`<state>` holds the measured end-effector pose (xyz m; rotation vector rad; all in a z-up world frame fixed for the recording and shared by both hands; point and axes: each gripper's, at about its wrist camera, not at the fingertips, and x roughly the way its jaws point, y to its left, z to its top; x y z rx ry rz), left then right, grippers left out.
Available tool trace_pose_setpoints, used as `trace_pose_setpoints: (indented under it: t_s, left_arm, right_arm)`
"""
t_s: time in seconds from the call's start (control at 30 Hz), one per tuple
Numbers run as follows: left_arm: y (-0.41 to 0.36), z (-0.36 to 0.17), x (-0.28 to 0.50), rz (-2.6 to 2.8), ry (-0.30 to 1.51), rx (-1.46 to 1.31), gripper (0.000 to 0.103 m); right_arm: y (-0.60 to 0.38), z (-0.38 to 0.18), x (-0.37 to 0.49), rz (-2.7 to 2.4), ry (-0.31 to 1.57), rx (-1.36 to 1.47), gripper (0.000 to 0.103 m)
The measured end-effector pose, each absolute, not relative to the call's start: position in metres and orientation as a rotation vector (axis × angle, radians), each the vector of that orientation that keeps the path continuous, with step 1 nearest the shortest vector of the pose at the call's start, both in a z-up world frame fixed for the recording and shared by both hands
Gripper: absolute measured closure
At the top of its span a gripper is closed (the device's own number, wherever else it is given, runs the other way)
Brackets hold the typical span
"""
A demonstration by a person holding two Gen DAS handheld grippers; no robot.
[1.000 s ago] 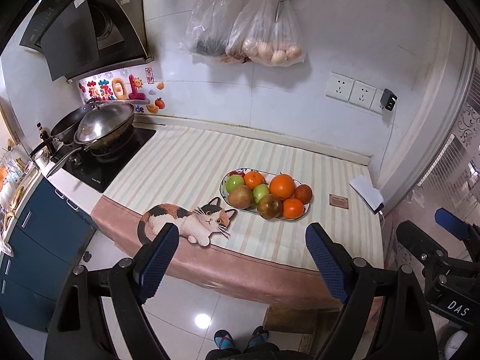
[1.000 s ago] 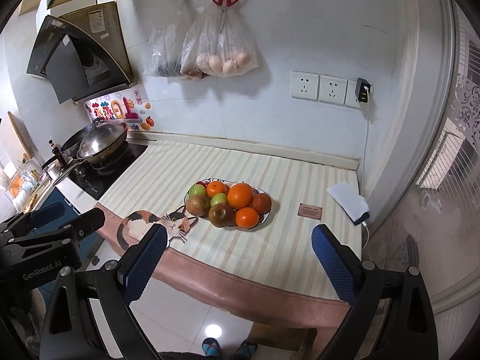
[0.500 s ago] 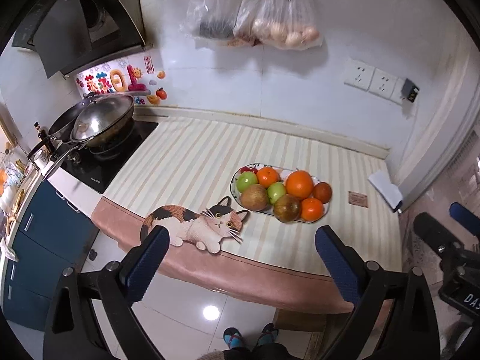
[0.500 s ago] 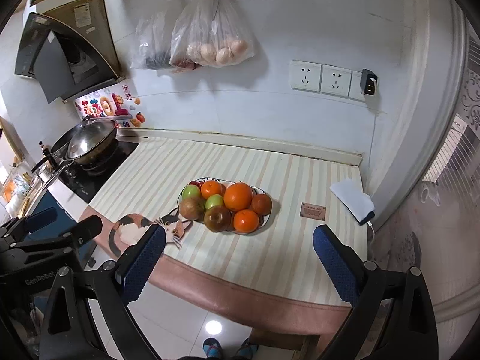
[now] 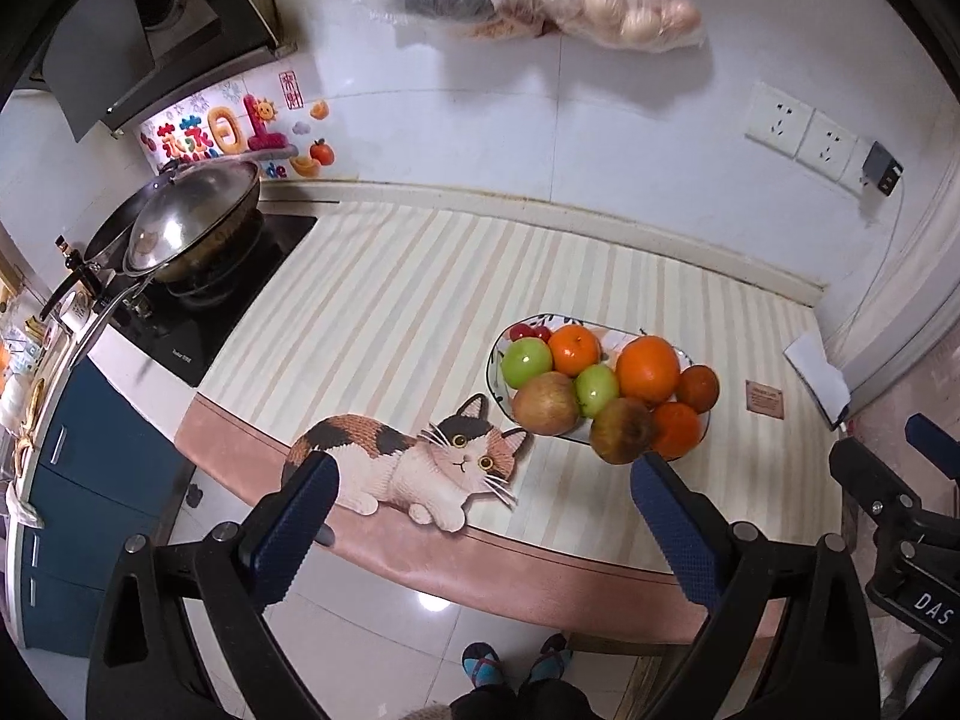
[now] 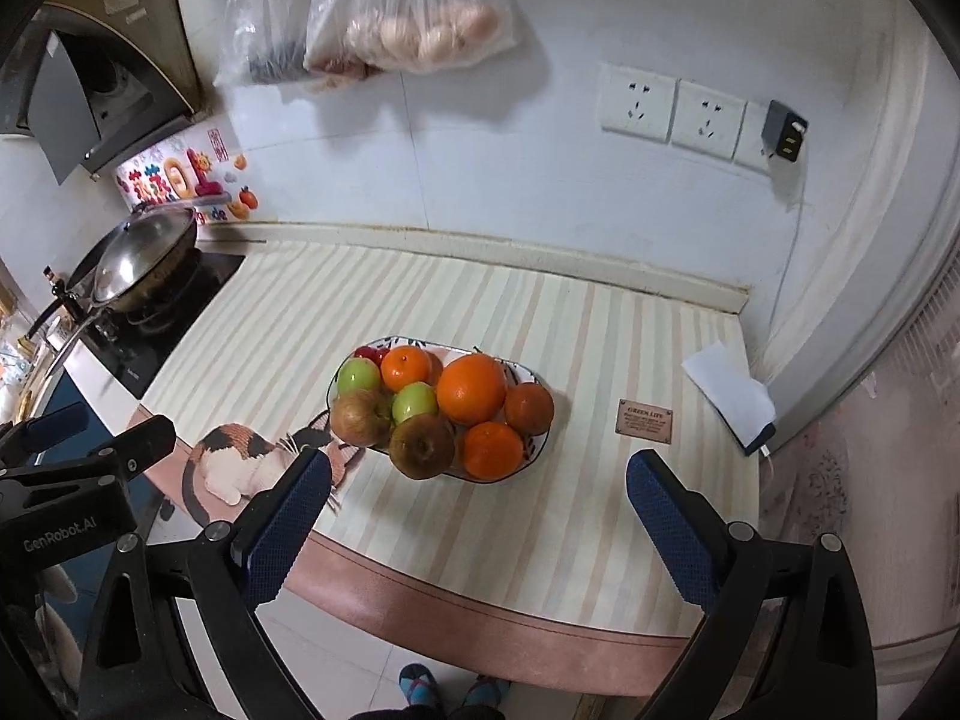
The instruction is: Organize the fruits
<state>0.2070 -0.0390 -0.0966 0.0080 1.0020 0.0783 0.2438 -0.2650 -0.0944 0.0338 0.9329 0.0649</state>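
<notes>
All the fruit sits heaped on one plate point(image 6: 537, 450) on the striped table point(image 6: 540, 516). Both tools are held back over the near edge, wide apart and empty. The left tool point(image 5: 483, 504) has the plate ahead and to its right; the right tool point(image 6: 477, 498) has it straight ahead, a little left of centre.

The heap: a big orange point(image 6: 471, 389) on top in the middle, two green apples point(image 6: 358, 376) on the far left side, a brownish apple point(image 6: 362, 418) and another russet one point(image 6: 422, 446) at the near rim, and smaller oranges point(image 6: 493, 449) at the near right and behind. Something small and red, perhaps cherries point(image 6: 371, 354), peeps out at the far left rim.

This scene fits two stages. Either the pile is waiting to be sorted out, or it is the gathered result with both tools drawn clear. The pictures do not settle which, so this is only how a fruit here would best be handled.

- Come in from above, not from the side, since the fruits lean on each other and a sideways push would roll them off the shallow rim.
- The top orange and the near-rim fruits are the free ones. The green apple in the middle is wedged among others and would disturb them.
- Close across the widest part of a fruit, gently, because round skins slip.
- The right tool is better lined up. The left tool would have to reach across to its right.
</notes>
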Motion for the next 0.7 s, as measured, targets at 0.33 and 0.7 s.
trace_pose_setpoints:
  t_s: [0.33,0.7]
  left_arm:
    - [-0.03,-0.109,0.222,0.076,1.035,-0.007,0.003]
    - [-0.028,-0.107,0.226,0.073,1.034,-0.009,0.003]
  right_arm:
    - [-0.253,-0.104,0.265,0.059,0.956,0.018,0.002]
    - [-0.251,-0.112,0.27,0.062,0.975,0.029,0.002]
